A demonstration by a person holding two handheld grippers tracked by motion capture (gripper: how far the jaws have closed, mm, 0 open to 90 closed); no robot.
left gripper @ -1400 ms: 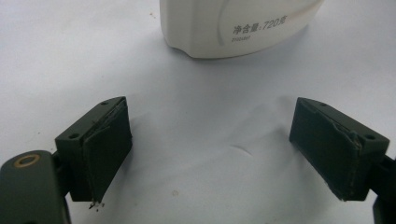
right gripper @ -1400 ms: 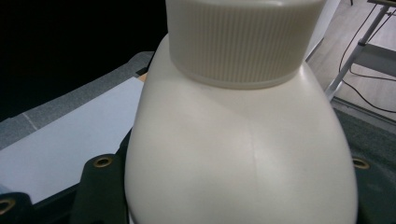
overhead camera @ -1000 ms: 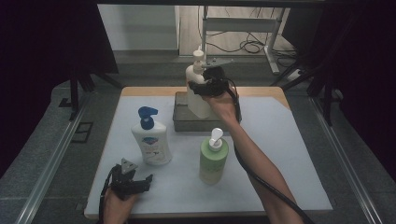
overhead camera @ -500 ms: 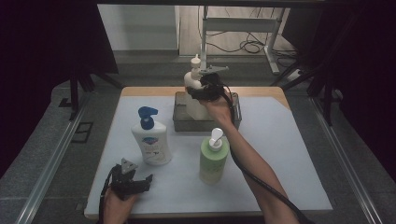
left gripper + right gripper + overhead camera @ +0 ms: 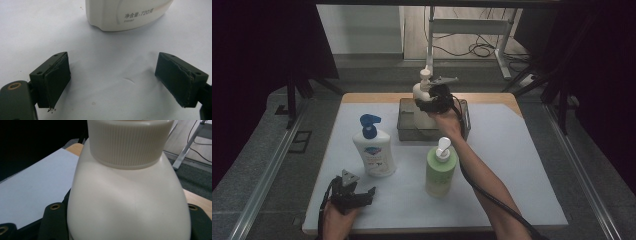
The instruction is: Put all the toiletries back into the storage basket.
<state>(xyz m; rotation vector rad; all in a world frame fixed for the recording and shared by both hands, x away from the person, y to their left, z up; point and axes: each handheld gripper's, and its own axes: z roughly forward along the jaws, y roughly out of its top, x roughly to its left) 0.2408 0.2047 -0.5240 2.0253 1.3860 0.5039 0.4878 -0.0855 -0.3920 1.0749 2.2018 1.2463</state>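
Placement is the step in hand: the right gripper (image 5: 428,102), jaws clamped on the shoulders of a cream plastic pump bottle (image 5: 130,202), holds it over the grey rectangular bin (image 5: 407,125) at the tabletop's far edge. Next comes a straight descent inside the bin's walls, then release. The left gripper (image 5: 120,82) rests wide open and empty near the front-left corner, well clear.

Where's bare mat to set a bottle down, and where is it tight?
Bare: the white mat right of the green bottle and grey bin, and its far-left strip beside the bin. Crowded: between the blue-pump bottle and green bottle, and at the bin, where the right gripper holds the cream bottle.
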